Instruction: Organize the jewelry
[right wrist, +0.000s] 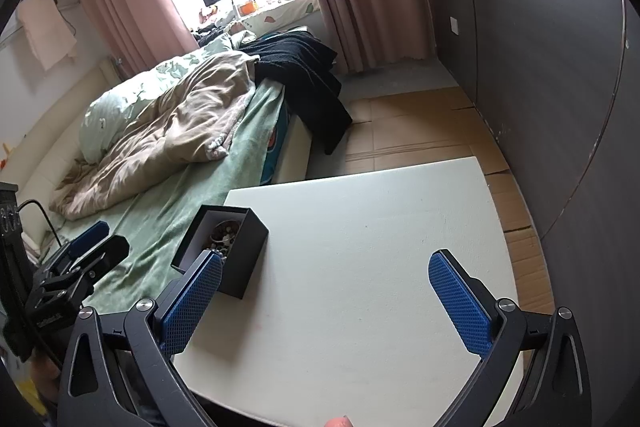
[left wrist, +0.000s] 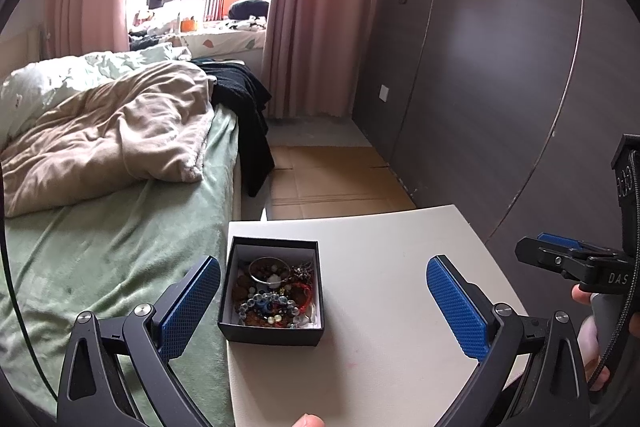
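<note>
Bedroom setting: a white tabletop (left wrist: 380,267) stands beside a bed (left wrist: 100,247) with green bedding. The black jewelry box (left wrist: 272,291), lidless and full of bead bracelets (left wrist: 268,303), sits at the tabletop's left edge, near the bed side. The left gripper (left wrist: 324,303) has its fingers spread wide and empty, the box just inside the left finger, long axis running away from the camera. The right gripper (right wrist: 326,301), also wide and empty, hovers farther right over bare tabletop, which offers ample room for sorting.
</note>
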